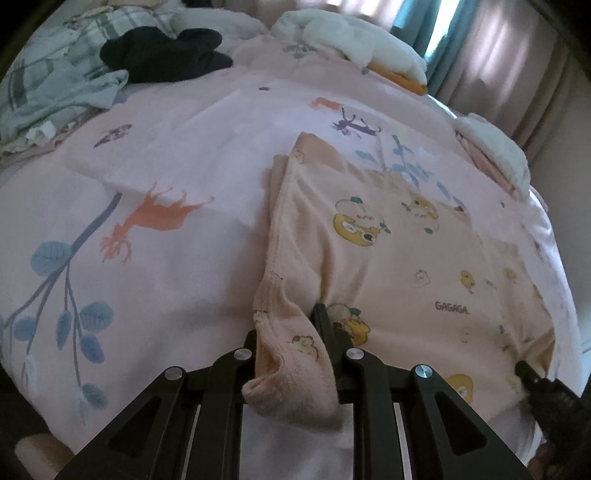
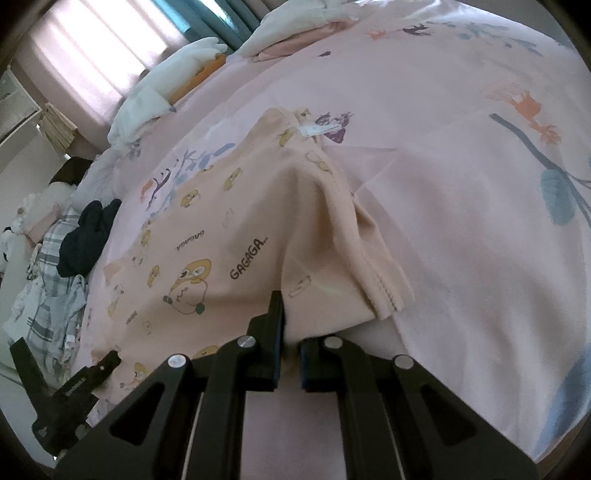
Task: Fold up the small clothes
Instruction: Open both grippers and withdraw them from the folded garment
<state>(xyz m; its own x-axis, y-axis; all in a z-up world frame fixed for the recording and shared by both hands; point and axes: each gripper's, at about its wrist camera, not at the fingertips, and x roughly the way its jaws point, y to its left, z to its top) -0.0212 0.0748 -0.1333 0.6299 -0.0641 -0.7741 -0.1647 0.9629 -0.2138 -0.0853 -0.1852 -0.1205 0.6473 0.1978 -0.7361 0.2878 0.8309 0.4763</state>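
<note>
Lying on a bed [image 1: 184,147] covered by a pink sheet printed with orange and purple animals and blue leafy branches, a peach garment [image 1: 406,266] carries the only writing that can be read: the word "GAGAGA" in dark capitals, once near its lower middle in the left wrist view and twice in the right wrist view, one of them upside down. Around the lettering are yellow cartoon animal figures with round glasses and smaller chick-like shapes. A small white label [image 2: 319,130] shows at the far end of the garment in the right wrist view; its print is too small to read.

The left gripper [image 1: 291,343] pinches a bunched, hemmed edge of the garment between its black fingers, the cloth rolled thick in the gap and hanging toward the camera. The right gripper [image 2: 291,332] has its fingers pressed nearly together on a fold of the same garment, which rises in a ridge just ahead of them. Each gripper shows at the edge of the other's view, touching the garment's near edge.

Farther back on the bed lie a black garment [image 1: 166,53], a plaid grey cloth [image 1: 55,85] and white fluffy bedding [image 1: 351,33]. Pink curtains [image 1: 498,55] with a teal strip hang behind.
</note>
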